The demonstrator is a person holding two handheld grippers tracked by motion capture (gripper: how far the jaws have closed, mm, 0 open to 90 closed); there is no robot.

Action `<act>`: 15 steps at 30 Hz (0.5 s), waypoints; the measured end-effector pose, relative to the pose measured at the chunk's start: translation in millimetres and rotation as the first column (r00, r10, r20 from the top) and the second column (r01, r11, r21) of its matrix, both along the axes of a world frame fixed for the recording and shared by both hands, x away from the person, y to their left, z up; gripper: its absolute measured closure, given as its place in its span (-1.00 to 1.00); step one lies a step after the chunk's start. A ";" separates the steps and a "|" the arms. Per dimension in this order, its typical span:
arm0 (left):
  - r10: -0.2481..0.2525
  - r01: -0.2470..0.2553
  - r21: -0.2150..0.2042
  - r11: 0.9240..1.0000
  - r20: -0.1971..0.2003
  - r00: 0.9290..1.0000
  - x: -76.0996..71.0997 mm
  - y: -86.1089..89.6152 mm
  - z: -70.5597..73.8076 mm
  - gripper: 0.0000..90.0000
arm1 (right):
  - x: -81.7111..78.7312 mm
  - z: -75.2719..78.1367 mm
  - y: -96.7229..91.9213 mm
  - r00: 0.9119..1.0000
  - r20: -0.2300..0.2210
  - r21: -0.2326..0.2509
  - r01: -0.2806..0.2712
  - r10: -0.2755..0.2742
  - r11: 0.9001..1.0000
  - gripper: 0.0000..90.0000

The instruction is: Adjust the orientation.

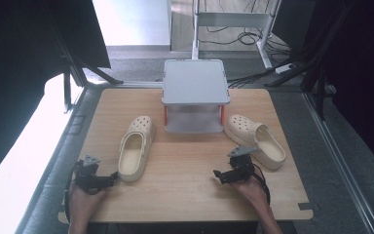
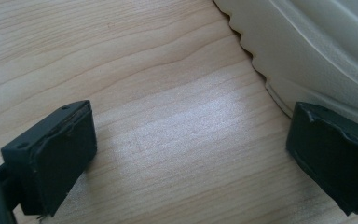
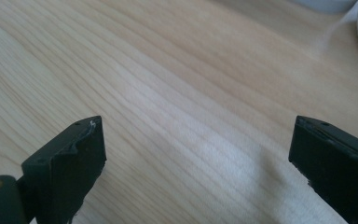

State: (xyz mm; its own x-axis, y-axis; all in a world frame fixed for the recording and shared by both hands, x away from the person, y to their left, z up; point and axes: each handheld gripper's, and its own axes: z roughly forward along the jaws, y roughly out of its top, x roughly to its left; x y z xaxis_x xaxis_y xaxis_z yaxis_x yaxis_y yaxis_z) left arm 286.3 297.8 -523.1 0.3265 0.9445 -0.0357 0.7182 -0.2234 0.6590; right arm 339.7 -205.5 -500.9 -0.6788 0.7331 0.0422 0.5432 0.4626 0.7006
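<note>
Left gripper (image 1: 113, 177): jaws spread, empty — left clog (image 1: 136, 147) just beside its tips.
Right gripper (image 1: 218, 174): jaws spread, holding nothing — right clog (image 1: 254, 140) just behind it.
Rack (image 1: 195, 95): beyond both, shelves bare.
Progress: nothing gripped yet; both clogs apparently left to lift.

Bare wood between left clog (image 1: 135, 149) and right clog (image 1: 256, 140), open run up to grey two-tier rack (image 1: 195, 95) at table (image 1: 190, 195) back. Left clog just beside left gripper (image 1: 108, 178).
</note>
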 end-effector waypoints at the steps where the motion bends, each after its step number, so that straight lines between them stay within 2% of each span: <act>1: 0.000 0.000 0.000 1.000 0.000 1.000 0.0 0.0 0.0 -0.97 | 0.8 3.0 1.0 1.000 0.002 0.011 -0.003 0.003 1.000 -0.92; 2: 0.000 0.000 0.000 1.000 0.000 1.000 0.0 0.0 0.0 -0.97 | 0.8 3.0 1.0 1.000 0.002 0.011 -0.003 0.003 1.000 -0.92; 4: 0.000 0.000 0.000 1.000 0.000 1.000 -0.1 0.0 0.0 -0.97 | 3.8 11.5 4.6 1.000 0.002 0.043 -0.006 0.006 0.999 -0.92; 12: 0.001 -0.001 0.000 1.000 0.000 1.000 -0.1 0.0 0.0 -0.97 | 13.2 30.2 22.8 0.999 -0.003 0.084 -0.050 0.050 0.995 -0.86; 14: 0.001 -0.001 0.000 1.000 0.000 1.000 -0.1 0.0 0.0 -0.97 | 15.0 32.1 26.1 0.999 -0.004 0.081 -0.054 0.054 0.995 -0.86; 15: 0.001 -0.001 0.000 1.000 0.000 1.000 -0.1 0.0 0.0 -0.97 | 18.5 35.3 33.5 0.997 -0.004 0.067 -0.071 0.072 0.995 -0.83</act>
State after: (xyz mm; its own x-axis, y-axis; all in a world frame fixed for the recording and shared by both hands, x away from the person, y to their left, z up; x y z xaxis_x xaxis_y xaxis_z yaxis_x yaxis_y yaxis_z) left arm 286.2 297.8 -523.1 0.3260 0.9447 -0.0358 0.7183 -0.2229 0.6591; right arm 358.2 -172.0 -465.6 -0.7291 0.6780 0.0936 0.5146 0.4529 0.7281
